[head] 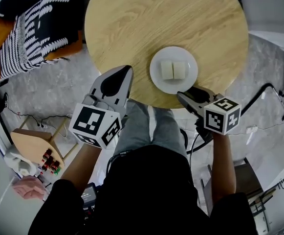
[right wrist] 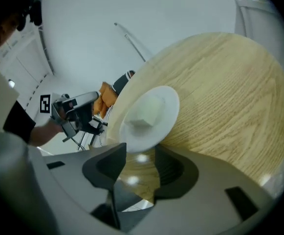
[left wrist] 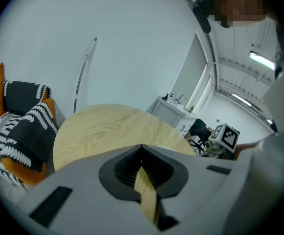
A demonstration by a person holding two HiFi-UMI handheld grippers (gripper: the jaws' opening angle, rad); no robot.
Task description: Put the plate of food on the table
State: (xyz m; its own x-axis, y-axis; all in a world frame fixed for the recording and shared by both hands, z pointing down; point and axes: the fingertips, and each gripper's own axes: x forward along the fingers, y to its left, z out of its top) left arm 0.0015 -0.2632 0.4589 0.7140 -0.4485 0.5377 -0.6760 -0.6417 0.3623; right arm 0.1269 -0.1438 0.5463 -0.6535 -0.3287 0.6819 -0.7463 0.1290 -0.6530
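Head view: plate (head: 173,86) flat, face-up.

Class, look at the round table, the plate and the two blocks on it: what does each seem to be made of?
Round table: pale wood or wood-look laminate, matte, with visible grain. Plate: smooth, even white, likely ceramic or plastic. Blocks: off-white, matte, soft-edged, perhaps tofu or cake; the look leaves it open.
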